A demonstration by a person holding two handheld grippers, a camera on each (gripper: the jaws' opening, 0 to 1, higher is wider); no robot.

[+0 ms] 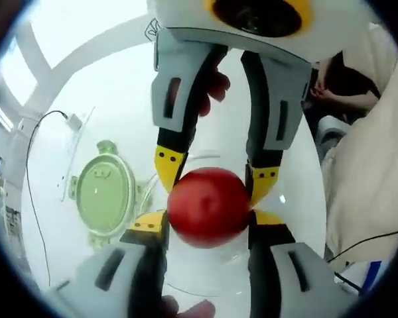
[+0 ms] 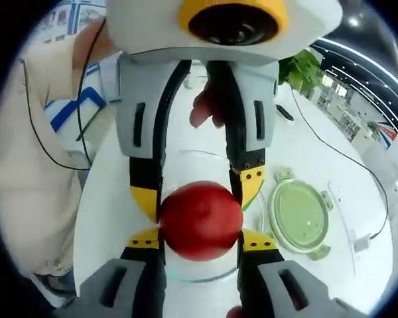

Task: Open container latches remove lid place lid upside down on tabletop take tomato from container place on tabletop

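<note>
A red tomato [image 1: 209,207] [image 2: 200,220] hangs over a clear glass container [image 1: 186,290] [image 2: 198,278] on the white tabletop. In the left gripper view my left gripper [image 1: 207,222] rises from below, its yellow-tipped jaws pressed against the tomato's sides. My right gripper [image 1: 217,173] comes down from above and also touches the fruit on both sides. The right gripper view mirrors this: the right gripper [image 2: 199,240] clamps from below and the left gripper [image 2: 199,192] meets it from above. The round green lid [image 1: 105,192] [image 2: 298,213] lies flat on the table beside the container.
A person in cream clothing [image 1: 371,185] [image 2: 33,165] stands close to the table edge. A thin black cable [image 1: 32,199] [image 2: 345,156] runs across the white tabletop [image 1: 119,93] beyond the lid. A green plant [image 2: 302,66] stands far back.
</note>
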